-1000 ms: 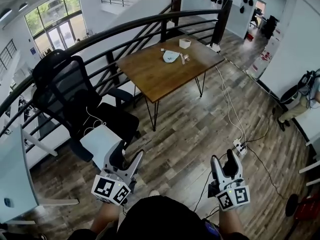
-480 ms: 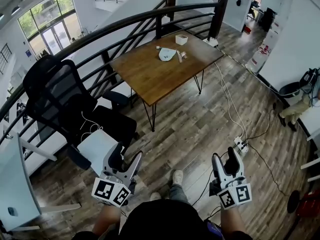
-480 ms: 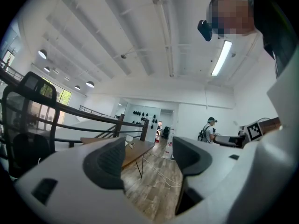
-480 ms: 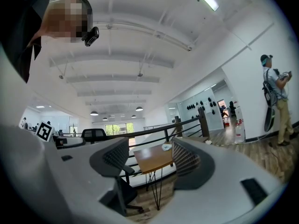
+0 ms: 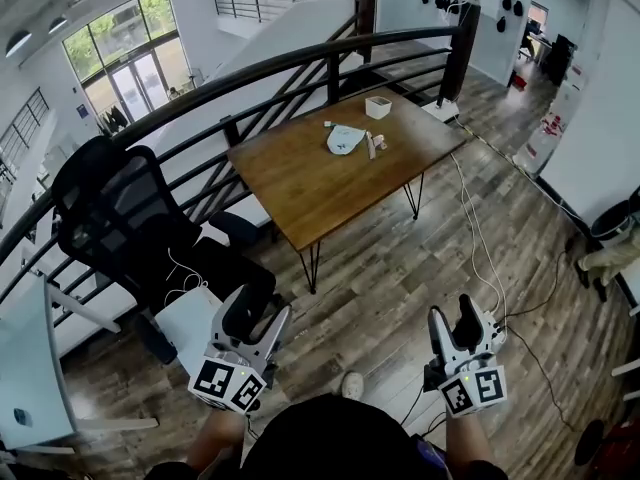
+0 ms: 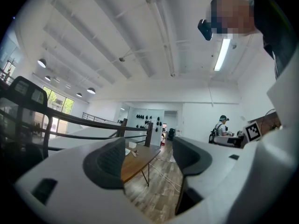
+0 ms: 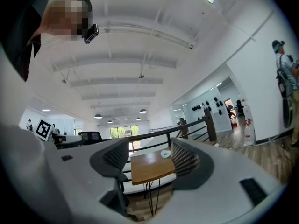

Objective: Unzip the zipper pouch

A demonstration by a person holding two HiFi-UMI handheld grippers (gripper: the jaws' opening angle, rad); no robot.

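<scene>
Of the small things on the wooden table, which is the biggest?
The pale bluish pouch, lying flat in the middle of the cluster; the white box beyond it and the small pieces beside it are smaller.

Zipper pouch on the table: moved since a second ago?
No. The pale blue zipper pouch still lies beside the small white box on the brown wooden table.

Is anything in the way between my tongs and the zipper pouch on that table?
Nothing visible. Bare floor runs from the open left tongs and right tongs to the table, where the zipper pouch lies near the far edge. The office chair stands off left.
</scene>
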